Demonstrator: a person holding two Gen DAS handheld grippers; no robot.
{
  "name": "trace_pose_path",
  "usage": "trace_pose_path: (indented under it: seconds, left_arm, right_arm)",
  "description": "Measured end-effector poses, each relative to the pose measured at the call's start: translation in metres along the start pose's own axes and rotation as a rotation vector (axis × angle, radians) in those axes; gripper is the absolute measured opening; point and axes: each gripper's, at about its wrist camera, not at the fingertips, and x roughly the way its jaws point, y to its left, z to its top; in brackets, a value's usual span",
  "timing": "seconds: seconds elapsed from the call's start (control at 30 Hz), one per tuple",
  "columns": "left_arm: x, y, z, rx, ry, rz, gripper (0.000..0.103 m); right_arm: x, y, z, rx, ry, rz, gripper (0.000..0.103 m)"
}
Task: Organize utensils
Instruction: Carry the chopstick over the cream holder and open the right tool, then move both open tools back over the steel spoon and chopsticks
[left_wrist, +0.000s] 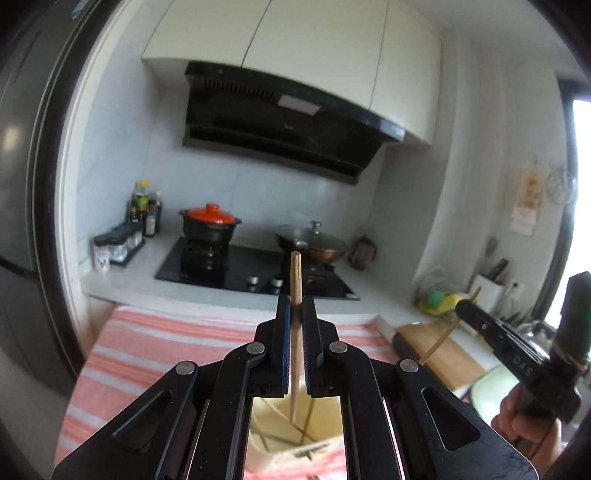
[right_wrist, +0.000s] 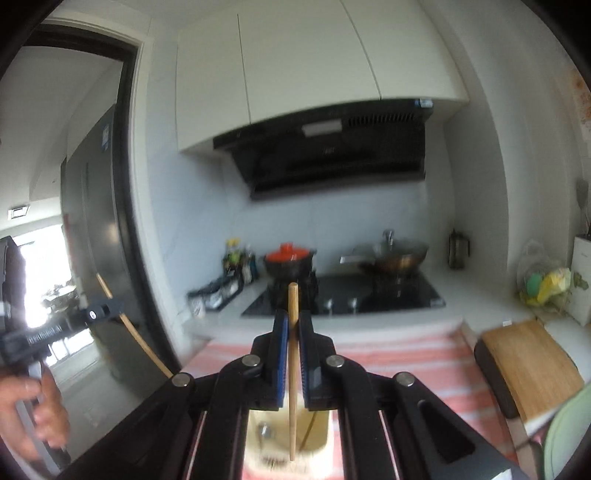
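My left gripper (left_wrist: 295, 306) is shut on a wooden chopstick (left_wrist: 295, 273) held upright, its lower end hanging over a cream utensil holder (left_wrist: 321, 428) that has other chopsticks inside. My right gripper (right_wrist: 293, 321) is shut on a second wooden chopstick (right_wrist: 293, 302), also upright, its lower end over the same cream holder (right_wrist: 317, 432). The right gripper also shows in the left wrist view (left_wrist: 467, 308), and the left gripper shows in the right wrist view (right_wrist: 107, 308), each with its chopstick. Both hover above the striped cloth.
A pink and white striped cloth (left_wrist: 155, 343) covers the counter under the holder. A wooden cutting board (right_wrist: 532, 365) and a pale green tray (right_wrist: 569, 435) lie to the right. Behind are the black stove (left_wrist: 236, 269), a red-lidded pot (left_wrist: 210, 221), a wok (left_wrist: 310, 243) and spice jars (left_wrist: 118, 243).
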Motion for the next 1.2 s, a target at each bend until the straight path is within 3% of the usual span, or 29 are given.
trace_pose_path:
  seconds: [0.13,0.33,0.5,0.57,0.6,0.63,0.67,0.8,0.9,0.97,1.07,1.17,1.2]
  left_arm:
    - [0.048,0.009,-0.023,-0.032,0.113,0.009,0.004]
    - [0.101,0.018,-0.065,-0.033,0.323,0.030,0.004]
    - [0.118,0.019,-0.084,-0.036,0.400,0.053,0.006]
    - [0.118,0.021,-0.085,-0.059,0.415,0.071,0.020]
    - [0.113,0.023,-0.084,-0.081,0.413,0.066,0.036]
    - [0.105,0.024,-0.082,-0.095,0.405,0.061,0.047]
    - [0.098,0.026,-0.080,-0.094,0.397,0.059,0.050]
    - [0.053,0.029,-0.084,-0.041,0.425,0.052,0.062]
    - [0.008,0.033,-0.113,0.012,0.469,0.020,0.076]
    - [-0.018,0.034,-0.142,0.044,0.496,0.016,0.083]
    - [-0.047,0.034,-0.208,0.081,0.579,0.038,0.085]
    - [-0.059,0.024,-0.260,0.070,0.641,0.049,0.084]
    - [-0.060,0.019,-0.272,0.052,0.649,0.037,0.084]
  right_arm:
    - [0.042,0.000,-0.024,-0.017,0.043,-0.014,0.006]
    - [0.116,-0.009,-0.074,0.004,0.345,0.015,0.006]
    - [0.148,-0.012,-0.095,0.025,0.479,0.015,0.007]
    - [0.154,-0.012,-0.098,0.026,0.521,-0.002,0.011]
    - [0.153,-0.013,-0.098,0.038,0.525,-0.004,0.029]
    - [0.147,-0.015,-0.096,0.060,0.508,-0.007,0.040]
    - [0.140,-0.017,-0.093,0.076,0.482,-0.010,0.052]
    - [0.096,-0.024,-0.082,0.085,0.419,0.007,0.053]
    - [0.050,-0.030,-0.098,0.044,0.435,0.022,0.053]
    - [0.013,-0.035,-0.130,-0.005,0.479,0.023,0.053]
    - [-0.029,-0.045,-0.197,-0.057,0.570,-0.003,0.053]
    - [-0.051,-0.054,-0.257,-0.001,0.689,-0.005,0.050]
    - [-0.055,-0.056,-0.270,0.031,0.712,0.002,0.044]
